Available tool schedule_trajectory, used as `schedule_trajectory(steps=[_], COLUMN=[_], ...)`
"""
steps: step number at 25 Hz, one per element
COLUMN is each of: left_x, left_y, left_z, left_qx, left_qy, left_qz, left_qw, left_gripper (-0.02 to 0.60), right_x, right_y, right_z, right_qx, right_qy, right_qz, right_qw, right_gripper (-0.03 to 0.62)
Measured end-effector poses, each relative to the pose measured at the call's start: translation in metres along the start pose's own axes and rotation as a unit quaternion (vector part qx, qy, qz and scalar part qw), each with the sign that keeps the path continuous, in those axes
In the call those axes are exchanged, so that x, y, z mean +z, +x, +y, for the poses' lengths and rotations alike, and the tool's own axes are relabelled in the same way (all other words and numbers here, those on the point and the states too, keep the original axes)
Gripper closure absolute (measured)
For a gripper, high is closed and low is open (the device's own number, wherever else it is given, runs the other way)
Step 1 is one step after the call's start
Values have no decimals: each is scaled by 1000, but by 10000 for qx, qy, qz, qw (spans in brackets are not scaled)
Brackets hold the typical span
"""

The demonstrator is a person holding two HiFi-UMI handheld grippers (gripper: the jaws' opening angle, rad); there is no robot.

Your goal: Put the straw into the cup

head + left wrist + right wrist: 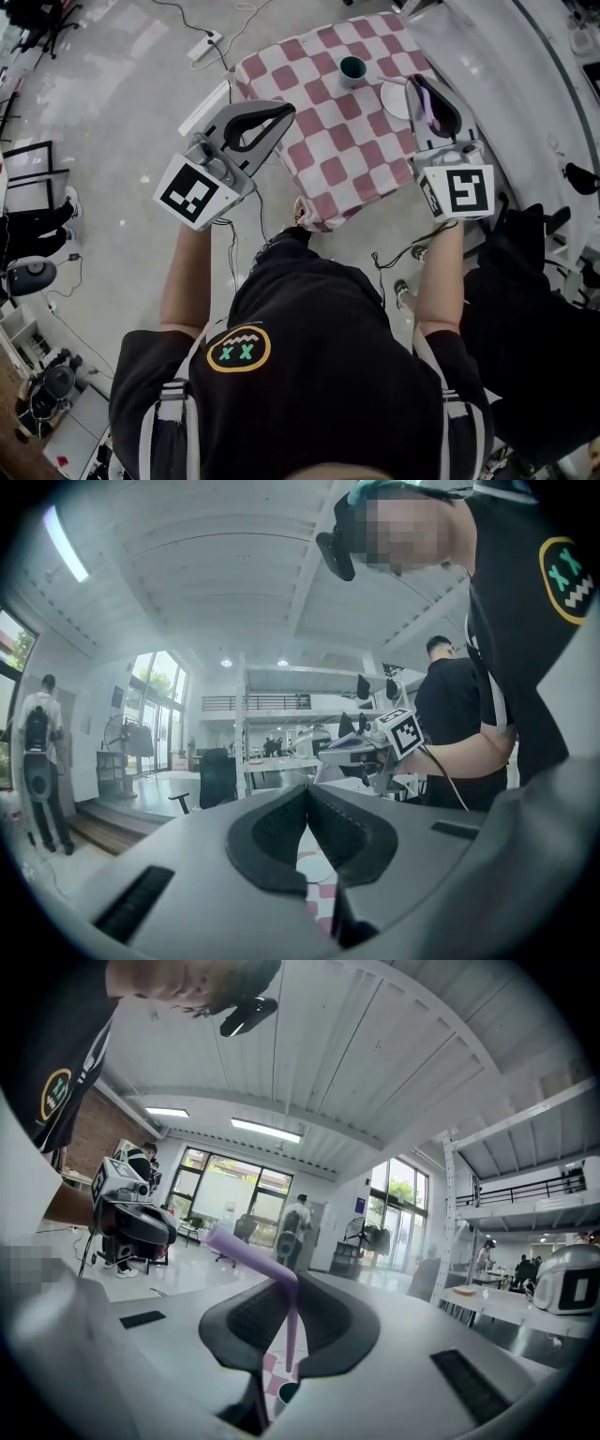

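A bent purple straw [292, 1321] is clamped between the jaws of the right gripper [419, 82], to the right of the teal cup [352, 68] and nearer the person. The cup is set upright on the desk's checked cloth [319, 159], with a white disc [394, 101] just beside it. The left gripper [287, 112] is held left of the cup, well apart from it, its jaws pressed together tip to tip.
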State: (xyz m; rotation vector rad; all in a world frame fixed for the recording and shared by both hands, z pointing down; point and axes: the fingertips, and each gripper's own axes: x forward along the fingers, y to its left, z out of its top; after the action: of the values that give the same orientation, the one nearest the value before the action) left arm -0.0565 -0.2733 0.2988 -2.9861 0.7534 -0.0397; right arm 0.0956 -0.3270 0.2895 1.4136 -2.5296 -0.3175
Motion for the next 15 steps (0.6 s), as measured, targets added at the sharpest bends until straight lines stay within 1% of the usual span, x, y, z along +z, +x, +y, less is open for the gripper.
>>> schedule_trajectory(steps=[7, 15], left_x=[-10, -21], left_y=[11, 23], left_z=[27, 53], left_qx=[37, 107], left_qy=[-82, -120], left_qz=[52, 124], left_qw=[9999, 9998], left_gripper=[563, 563], right_x=[-23, -74], right_y=[42, 90], right_z=[-20, -37], right_qx=[-51, -110], right_qy=[63, 258], right_qz=[129, 470], right_qw=[9999, 9985], right_gripper=[542, 542])
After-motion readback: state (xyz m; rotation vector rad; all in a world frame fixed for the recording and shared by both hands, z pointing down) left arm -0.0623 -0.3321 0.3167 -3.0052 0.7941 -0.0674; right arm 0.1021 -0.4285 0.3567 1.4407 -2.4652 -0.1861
